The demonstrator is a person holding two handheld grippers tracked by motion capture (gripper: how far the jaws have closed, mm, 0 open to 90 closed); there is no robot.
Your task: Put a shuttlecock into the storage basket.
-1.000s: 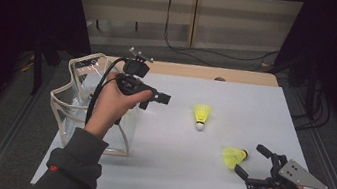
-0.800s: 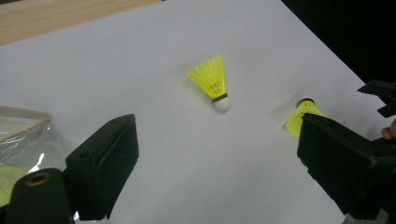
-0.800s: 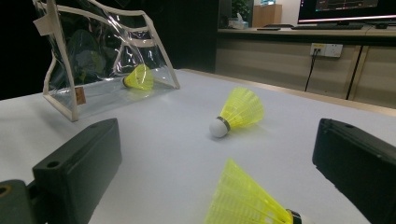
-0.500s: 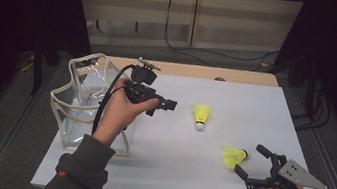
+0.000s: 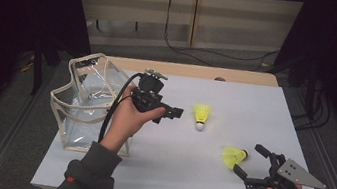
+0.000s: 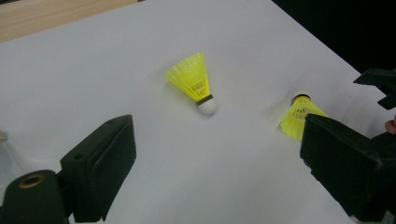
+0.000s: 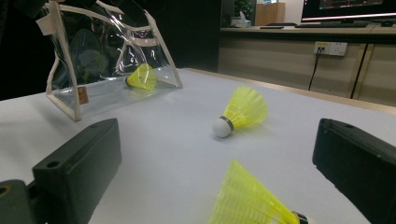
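Two yellow shuttlecocks lie on the white table (image 5: 255,107). One with a white cork (image 5: 201,115) (image 6: 194,81) (image 7: 243,112) is near the middle. My left gripper (image 5: 174,111) (image 6: 219,135) hovers just left of it, open and empty, pointing at it. The other shuttlecock (image 5: 234,156) (image 6: 296,119) (image 7: 252,200) lies at the front right, just in front of my right gripper (image 5: 249,160) (image 7: 219,135), which is open around nothing. A clear bag (image 5: 84,102) (image 7: 107,56) stands at the left with a third yellow shuttlecock (image 7: 141,77) inside.
The bag has beige trim and an open top, close behind my left hand. A wooden strip (image 5: 200,72) borders the table's far edge. Cables lie on the floor beyond. The other gripper (image 6: 380,84) shows at the right edge of the left gripper view.
My left gripper has moved right, away from the bag's opening and toward the white-corked shuttlecock. The right gripper and both table shuttlecocks have stayed put.
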